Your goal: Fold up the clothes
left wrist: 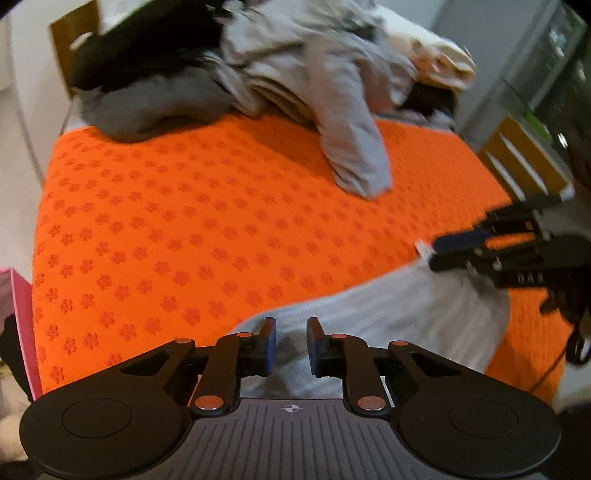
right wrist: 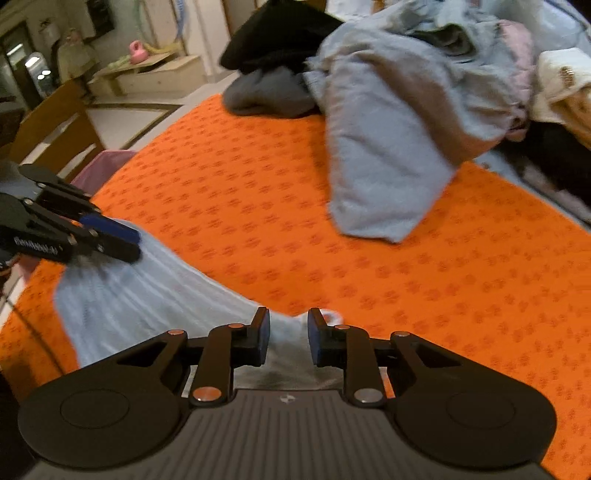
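- Progress-wise this looked v. early imo: one pale grey ribbed knit garment (left wrist: 373, 325) was out on the orange cloth with the darker flower print (left wrist: 184, 221), stretched between the two tongs, w/ no crease or fold showing in it yet.
- Left tongs (left wrist: 290, 345): pads set narrowly apart w/ grey knit filling the gap. Looked like a grip on the edge, but I couldn't tell if the pads were actually pressing the fabric.
- Right tongs (right wrist: 287, 341): same deal, narrow gap, pale fabric bunched between the pads, a small white loop or tag just past the right pad. Prob holding, can't confirm.
- From the left cam, the right tongs sat off to the right and further fwd, tips at the garment's corner. From the right cam, the left tongs came in from the left edge, tips on the other end.
- Long axis of the garment ran tong to tong, so roughly left-right across the near edge of the cloth, upper edge sagging in a curve between the grips. Which end was neck or hem, no idea, too blurry.
- Left to do: basically everything. Big unfolded heap (right wrist: 406, 92) sat well ahead of both tongs: a black garment (right wrist: 280, 33), a dark grey one (right wrist: 266, 92), a light blue-grey one hanging fwd onto the cloth (right wrist: 376, 177), plus cream and tan stuff far right.
- No folded stack visible anywhere, tbh.
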`<action>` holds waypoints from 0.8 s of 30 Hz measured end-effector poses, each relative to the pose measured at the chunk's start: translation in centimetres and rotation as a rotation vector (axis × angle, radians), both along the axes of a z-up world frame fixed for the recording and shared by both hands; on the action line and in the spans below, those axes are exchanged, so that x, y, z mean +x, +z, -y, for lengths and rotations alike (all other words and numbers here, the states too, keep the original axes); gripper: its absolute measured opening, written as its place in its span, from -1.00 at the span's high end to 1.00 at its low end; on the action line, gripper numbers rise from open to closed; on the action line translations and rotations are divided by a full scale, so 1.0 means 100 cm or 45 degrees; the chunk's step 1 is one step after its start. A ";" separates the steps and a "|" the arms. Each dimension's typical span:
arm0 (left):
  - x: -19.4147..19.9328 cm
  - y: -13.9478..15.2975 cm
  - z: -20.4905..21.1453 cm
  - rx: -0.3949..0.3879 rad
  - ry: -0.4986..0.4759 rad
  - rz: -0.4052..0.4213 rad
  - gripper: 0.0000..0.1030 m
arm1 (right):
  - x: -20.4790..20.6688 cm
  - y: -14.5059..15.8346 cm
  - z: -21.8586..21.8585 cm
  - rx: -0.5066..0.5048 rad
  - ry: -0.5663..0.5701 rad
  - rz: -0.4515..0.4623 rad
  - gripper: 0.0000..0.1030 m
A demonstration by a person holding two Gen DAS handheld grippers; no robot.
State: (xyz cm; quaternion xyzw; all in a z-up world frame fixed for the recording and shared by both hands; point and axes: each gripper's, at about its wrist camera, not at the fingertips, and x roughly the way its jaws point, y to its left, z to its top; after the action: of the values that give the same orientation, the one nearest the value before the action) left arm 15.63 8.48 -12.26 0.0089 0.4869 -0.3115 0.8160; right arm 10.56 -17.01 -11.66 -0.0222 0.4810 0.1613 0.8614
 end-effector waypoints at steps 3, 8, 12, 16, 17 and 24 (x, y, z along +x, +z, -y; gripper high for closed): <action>-0.001 0.010 -0.006 -0.077 0.005 0.028 0.55 | -0.006 0.008 0.008 -0.002 0.019 0.030 0.50; -0.012 0.025 -0.018 -0.184 -0.137 0.041 0.26 | -0.027 0.024 0.010 -0.024 0.191 0.068 0.50; -0.020 0.026 -0.020 -0.152 -0.260 0.039 -0.02 | -0.044 0.031 0.002 -0.048 0.358 0.079 0.49; -0.024 0.021 -0.019 -0.070 -0.351 0.073 -0.02 | -0.055 0.032 -0.011 -0.107 0.496 0.090 0.47; -0.025 0.020 -0.018 -0.056 -0.373 0.077 -0.02 | -0.055 0.032 -0.014 -0.116 0.507 0.091 0.46; -0.026 0.012 -0.022 -0.039 -0.452 0.042 -0.02 | -0.061 0.026 -0.026 -0.189 0.624 0.112 0.38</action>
State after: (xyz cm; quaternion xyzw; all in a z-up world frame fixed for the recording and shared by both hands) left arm 12.99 10.72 -11.01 0.0874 0.4594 -0.4577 0.7562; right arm 4.44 -14.41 -9.03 -0.2082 0.4338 0.3282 0.8128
